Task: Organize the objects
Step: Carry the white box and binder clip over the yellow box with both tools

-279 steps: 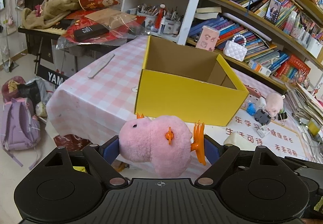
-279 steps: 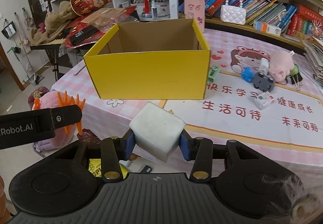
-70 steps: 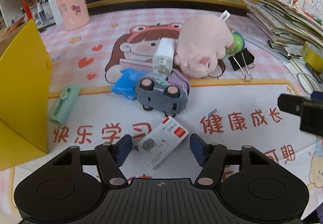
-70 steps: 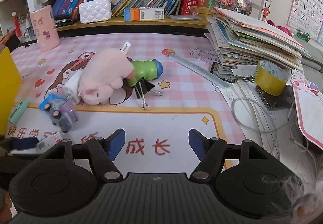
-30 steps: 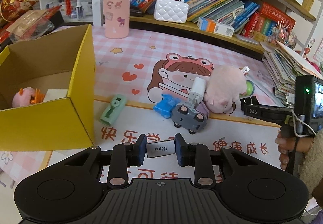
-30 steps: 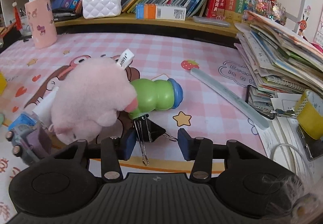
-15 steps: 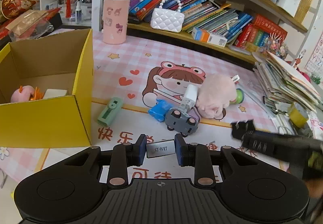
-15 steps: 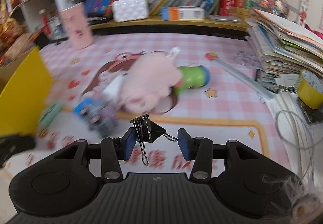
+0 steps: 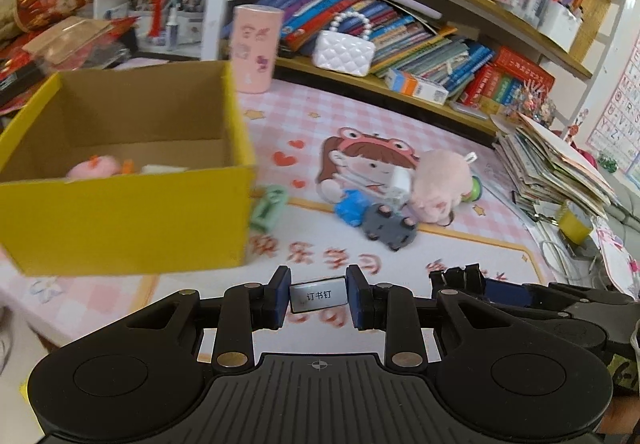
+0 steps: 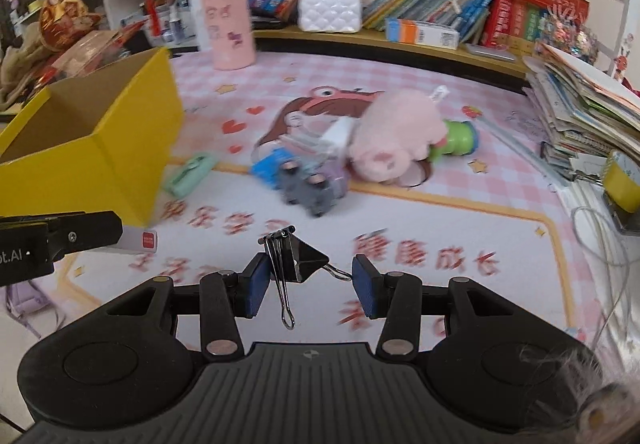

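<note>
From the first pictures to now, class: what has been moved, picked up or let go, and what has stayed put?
The pink fluffy toy and white block, once gripped, now lie in the yellow box. The left gripper has lifted the small staple box off the mat; the right gripper has taken the black binder clip from beside the plush pig. Unmoved: pig, toy car, green bottle.

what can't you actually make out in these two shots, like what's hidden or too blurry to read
- Left wrist view: the yellow box hides most of its contents behind its near wall; only the tops of a pink toy and a white block show.
- Right wrist view: the box's inside is cut off by the left edge.
- Both views: the mat's red lettering is motion-blurred, unreadable.
- Right wrist view: the pink plush covers part of the green toy.
</note>
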